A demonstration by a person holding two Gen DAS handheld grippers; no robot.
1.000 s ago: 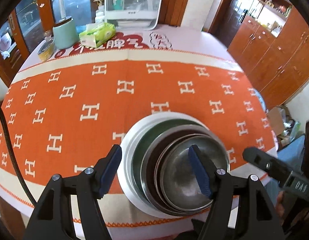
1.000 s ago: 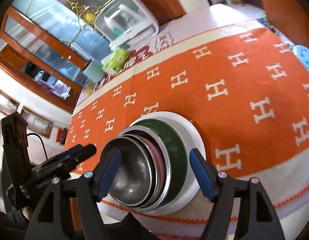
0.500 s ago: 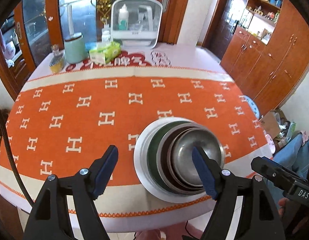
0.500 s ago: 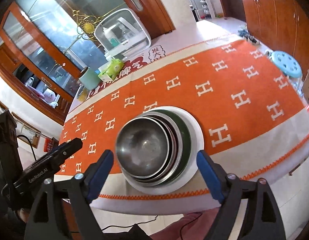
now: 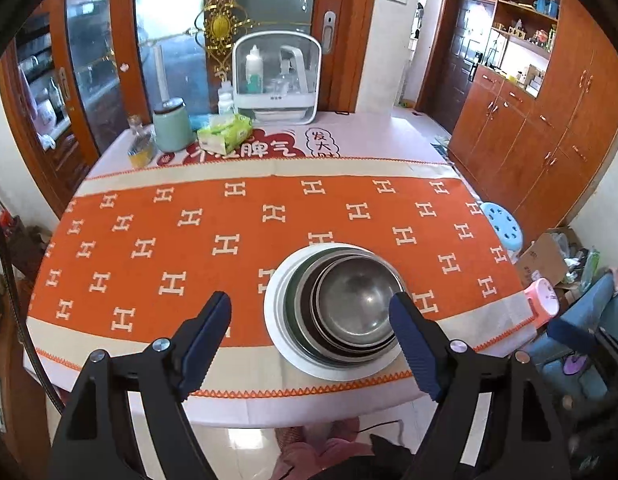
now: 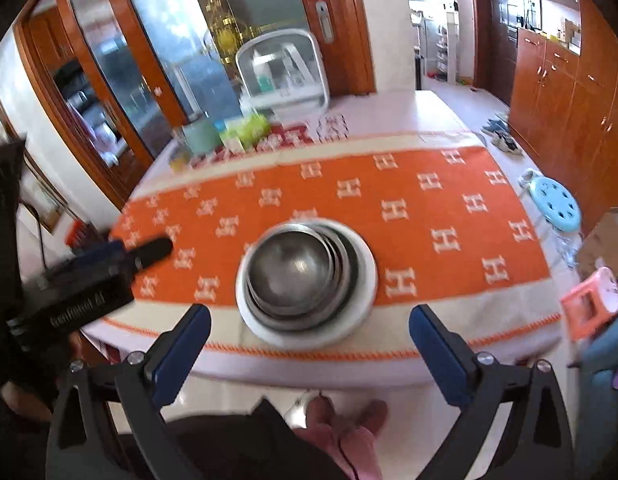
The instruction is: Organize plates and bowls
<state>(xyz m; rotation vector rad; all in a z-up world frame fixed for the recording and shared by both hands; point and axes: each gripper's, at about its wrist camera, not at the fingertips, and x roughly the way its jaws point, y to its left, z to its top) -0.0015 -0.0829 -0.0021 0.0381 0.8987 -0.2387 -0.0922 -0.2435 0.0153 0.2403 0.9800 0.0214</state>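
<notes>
A stack of nested steel bowls (image 5: pixel 355 306) sits on a white plate (image 5: pixel 278 320) near the front edge of the table, on an orange cloth (image 5: pixel 149 240) with white H marks. The stack also shows in the right wrist view (image 6: pixel 293 268), on the plate (image 6: pixel 363 296). My left gripper (image 5: pixel 311 340) is open and empty, held back above the table's front edge. My right gripper (image 6: pixel 309 348) is open and empty, pulled back past the table edge. The left gripper's body (image 6: pixel 89 280) shows at the left of the right wrist view.
At the table's far end stand a white dispenser case (image 5: pixel 277 80), a green tissue pack (image 5: pixel 225 134), a mint canister (image 5: pixel 171 126) and a small jar (image 5: pixel 141 146). A blue stool (image 5: pixel 505 228) and wooden cabinets (image 5: pixel 549 120) are on the right.
Both grippers have drawn back and up from the bowl stack toward the front edge of the table. The stack stays on the plate. Both remain open.
</notes>
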